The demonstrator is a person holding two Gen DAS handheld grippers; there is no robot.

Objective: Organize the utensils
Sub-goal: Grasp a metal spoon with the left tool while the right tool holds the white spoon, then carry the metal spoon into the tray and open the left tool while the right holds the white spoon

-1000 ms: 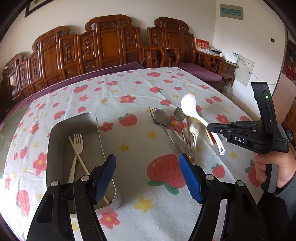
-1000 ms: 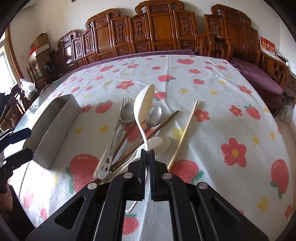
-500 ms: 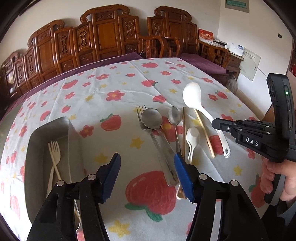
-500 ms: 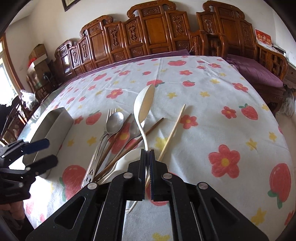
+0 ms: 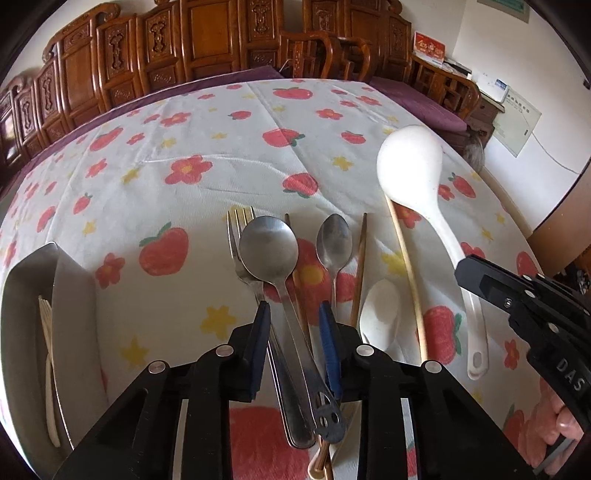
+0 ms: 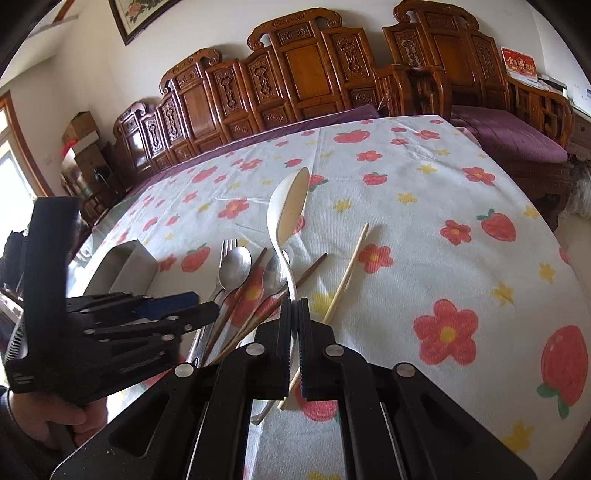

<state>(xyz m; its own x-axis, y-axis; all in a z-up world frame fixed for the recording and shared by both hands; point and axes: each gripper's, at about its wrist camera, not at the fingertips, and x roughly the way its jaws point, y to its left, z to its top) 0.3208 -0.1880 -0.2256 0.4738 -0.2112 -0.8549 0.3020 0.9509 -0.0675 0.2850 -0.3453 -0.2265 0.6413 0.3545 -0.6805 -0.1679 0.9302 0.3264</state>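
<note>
Closing around the large steel spoon [image 5: 268, 251], the left gripper [image 5: 294, 314]; right gripper [image 6: 294, 308], marked "DAS", clamps the white ladle [image 6: 290, 206].

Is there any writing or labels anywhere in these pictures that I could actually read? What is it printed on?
"DAS": white letters on the black body of the right gripper, seen from the left wrist camera.
Red card on the sideboard: gold characters, too blurred to read.
White paper sheet on the wall: print too small to read.
Green sign high on the wall: unreadable.
Nothing else carries text.
</note>
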